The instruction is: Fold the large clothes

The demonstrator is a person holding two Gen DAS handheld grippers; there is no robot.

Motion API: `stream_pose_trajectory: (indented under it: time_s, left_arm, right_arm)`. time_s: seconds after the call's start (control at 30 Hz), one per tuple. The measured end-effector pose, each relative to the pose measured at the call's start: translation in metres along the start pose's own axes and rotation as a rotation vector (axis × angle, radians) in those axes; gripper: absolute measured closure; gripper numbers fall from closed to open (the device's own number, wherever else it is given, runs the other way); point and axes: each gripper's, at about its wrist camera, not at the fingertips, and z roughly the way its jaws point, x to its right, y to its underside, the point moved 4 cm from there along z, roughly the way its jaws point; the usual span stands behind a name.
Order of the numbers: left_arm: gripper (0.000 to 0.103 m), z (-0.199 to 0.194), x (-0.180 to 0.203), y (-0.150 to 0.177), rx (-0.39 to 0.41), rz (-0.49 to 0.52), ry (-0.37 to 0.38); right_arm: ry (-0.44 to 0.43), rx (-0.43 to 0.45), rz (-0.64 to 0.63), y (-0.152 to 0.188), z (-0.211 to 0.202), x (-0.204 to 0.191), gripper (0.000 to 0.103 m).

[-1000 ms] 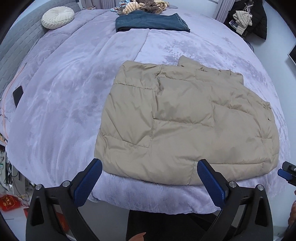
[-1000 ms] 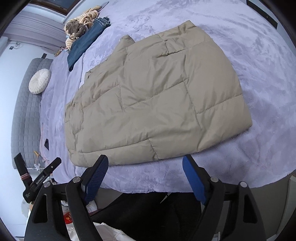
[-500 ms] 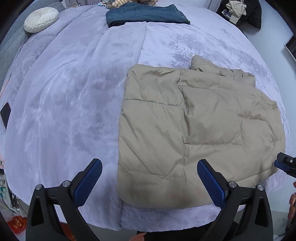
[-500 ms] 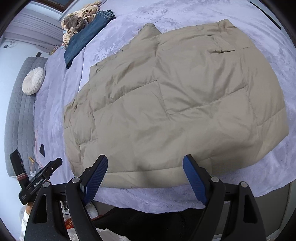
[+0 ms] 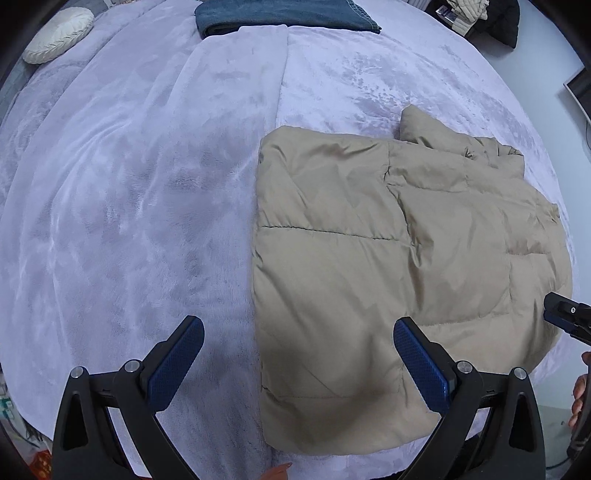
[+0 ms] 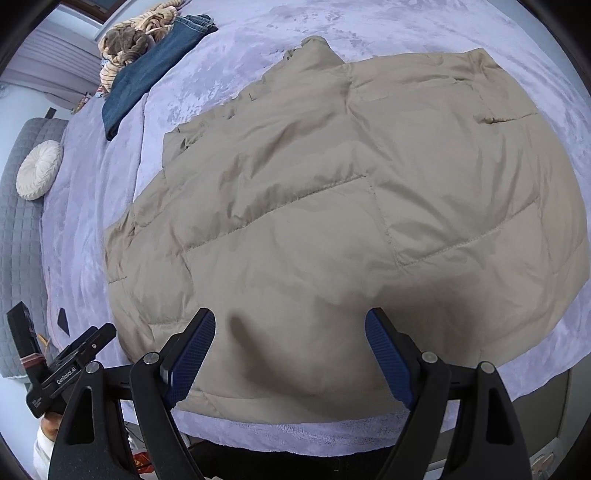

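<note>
A beige quilted puffer jacket [image 5: 399, 266] lies flat on the lavender plush bed cover [image 5: 147, 177], near the bed's front edge. My left gripper [image 5: 299, 354] is open and empty, low over the jacket's near left corner. My right gripper [image 6: 291, 350] is open and empty, just above the jacket's [image 6: 332, 192] near hem. The other gripper's body shows at each view's edge, in the right wrist view [image 6: 70, 365] and in the left wrist view [image 5: 565, 317].
Folded blue jeans [image 5: 284, 14] and a pile of striped clothes [image 6: 136, 37] lie at the far end of the bed. A round cream cushion [image 5: 59, 35] sits by the grey headboard [image 6: 18, 236]. Dark clothes [image 5: 480, 18] hang at far right. The bed edge drops off just below me.
Both grippers have moved forward and down toward the jacket's near edge. The left one has shifted left, toward the jacket's left corner. Both stay open.
</note>
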Motion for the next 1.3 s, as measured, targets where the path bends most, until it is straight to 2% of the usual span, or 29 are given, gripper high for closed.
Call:
stream_pose_trajectory:
  time_s: [0.2, 0.23, 0.27, 0.47, 0.53, 0.6, 0.7, 0.8, 0.9, 0.97, 1.03, 1.2, 1.23, 1.27, 1.3]
  left_arm:
    - [0.000, 0.012, 0.000, -0.004, -0.017, -0.038, -0.016]
    - [0.000, 0.014, 0.000, -0.004, -0.021, -0.049, -0.009]
    - [0.000, 0.016, 0.000, -0.004, -0.026, -0.054, -0.001]
    - [0.000, 0.028, -0.008, -0.010, -0.020, -0.045, 0.019]
    - [0.000, 0.032, -0.022, -0.018, 0.000, -0.073, 0.067]
    - [0.000, 0.041, -0.036, -0.023, -0.016, -0.104, 0.151]
    - [0.000, 0.061, -0.045, -0.023, -0.090, -0.118, 0.375]
    - [0.000, 0.078, -0.036, -0.021, -0.168, -0.093, 0.551]
    - [0.000, 0.087, -0.021, -0.028, -0.182, -0.045, 0.617]
    - [0.000, 0.089, -0.012, -0.036, -0.193, -0.052, 0.700]
    - [0.000, 0.091, -0.001, -0.044, -0.202, -0.050, 0.745]
    - [0.001, 0.112, 0.021, -0.042, -0.265, 0.022, 0.719]
    - [0.018, 0.111, 0.023, -0.042, -0.266, 0.032, 0.718]
    - [0.030, 0.109, 0.023, -0.042, -0.266, 0.042, 0.725]
    - [0.052, 0.106, 0.021, -0.044, -0.271, 0.039, 0.754]
  right_arm:
    - [0.061, 0.012, -0.018, -0.016, 0.013, 0.000, 0.017]
    - [0.064, 0.003, -0.032, -0.018, 0.016, -0.002, 0.014]
    - [0.058, -0.005, -0.043, -0.020, 0.018, -0.006, 0.000]
    - [-0.046, -0.014, -0.062, -0.030, 0.026, -0.027, 0.000]
    - [-0.043, -0.033, -0.054, -0.034, 0.031, -0.026, 0.000]
    - [-0.049, -0.052, -0.041, -0.034, 0.036, -0.024, 0.000]
    - [-0.058, -0.066, -0.031, -0.034, 0.042, -0.020, 0.000]
    - [-0.052, -0.067, -0.038, -0.034, 0.046, -0.019, 0.000]
    - [-0.037, -0.071, -0.052, -0.034, 0.050, -0.019, 0.000]
    - [-0.030, -0.072, -0.060, -0.034, 0.053, -0.019, 0.000]
    - [-0.022, -0.074, -0.068, -0.034, 0.055, -0.020, 0.000]
    - [-0.017, -0.071, -0.072, -0.037, 0.059, -0.020, 0.000]
    - [-0.016, -0.073, -0.075, -0.038, 0.059, -0.020, 0.000]
    - [-0.013, -0.079, -0.080, -0.038, 0.059, -0.021, 0.000]
    - [-0.013, -0.087, -0.090, -0.039, 0.057, -0.023, 0.000]
